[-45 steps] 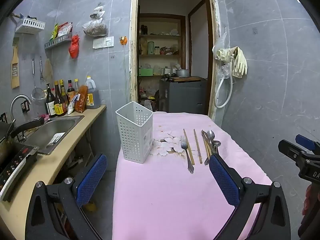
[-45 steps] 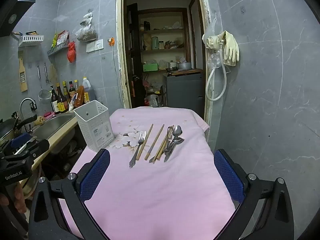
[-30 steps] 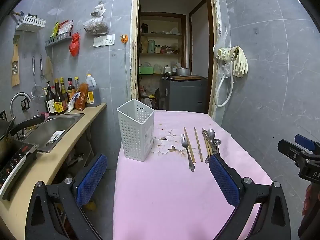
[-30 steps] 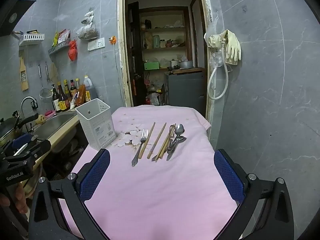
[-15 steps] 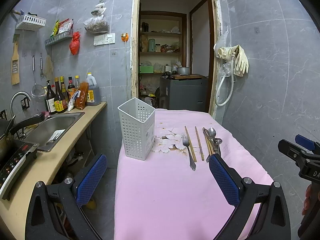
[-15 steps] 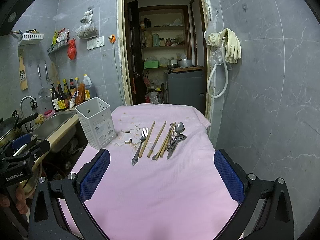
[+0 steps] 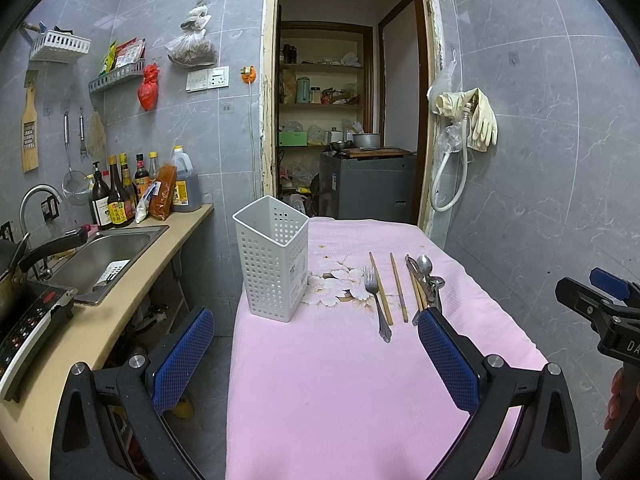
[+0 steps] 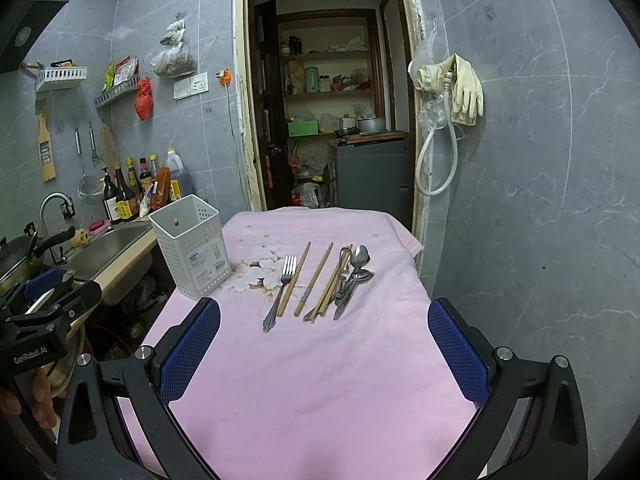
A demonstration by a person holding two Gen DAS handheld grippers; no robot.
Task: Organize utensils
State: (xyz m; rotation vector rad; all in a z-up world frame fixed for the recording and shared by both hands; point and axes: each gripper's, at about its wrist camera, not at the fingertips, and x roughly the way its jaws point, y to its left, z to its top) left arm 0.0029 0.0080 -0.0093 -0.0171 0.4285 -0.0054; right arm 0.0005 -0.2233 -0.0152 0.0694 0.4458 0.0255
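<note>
Near the table's [image 8: 320,380] front edge, I am holding both grippers, left [image 7: 316,354] and right [image 8: 324,346], spread wide and empty, facing the fork [image 8: 280,292] and basket [image 8: 192,246] for sorting

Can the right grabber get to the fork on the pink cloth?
Probably yes. The right gripper is open, and only bare pink cloth lies between it and the fork, which lies flat beside a chopstick.

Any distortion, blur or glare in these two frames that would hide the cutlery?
Left wrist view: strong fisheye bending at the door frame, dark vignette corners; fork sharp, spoons partly behind the gripper pad. Right wrist view: same curvature, even dim light, no glare; fork, chopsticks and spoons crisp.
</note>
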